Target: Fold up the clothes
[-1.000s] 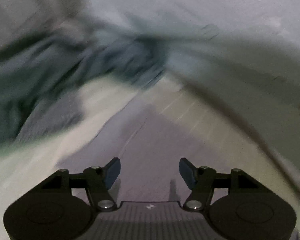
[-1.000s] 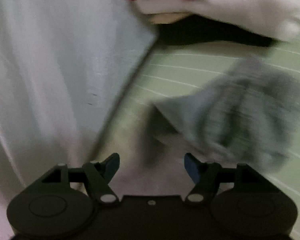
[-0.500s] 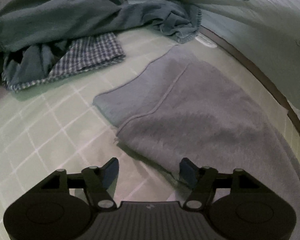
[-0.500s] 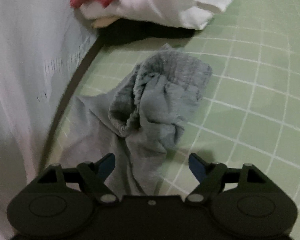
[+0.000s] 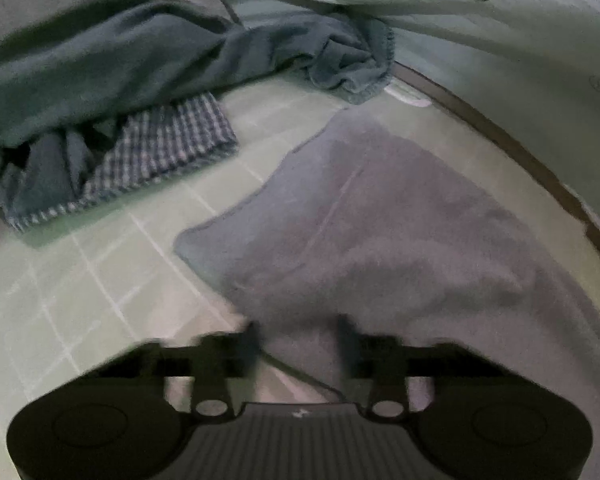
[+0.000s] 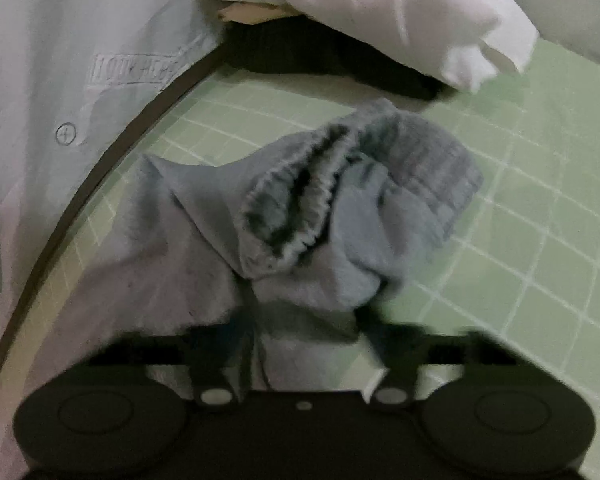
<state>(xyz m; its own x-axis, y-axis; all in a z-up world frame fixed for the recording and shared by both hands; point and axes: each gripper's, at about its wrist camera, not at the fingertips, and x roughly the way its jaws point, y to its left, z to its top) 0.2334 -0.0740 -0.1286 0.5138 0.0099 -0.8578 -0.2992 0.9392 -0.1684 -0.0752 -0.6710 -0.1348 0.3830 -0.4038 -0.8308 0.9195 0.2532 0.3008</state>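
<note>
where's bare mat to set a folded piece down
Bare green mat lies right of the grey garment, below the white pile. Another bare patch lies below the checked cloth. The left edge is crowded by white fabric.

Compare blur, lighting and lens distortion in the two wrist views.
Left wrist: dim; left gripper fingers motion-smeared, grey garment soft, mat grid lines bowed. Right wrist: brighter mat; right gripper smeared, bunched garment fairly sharp, table edge curved.
</note>
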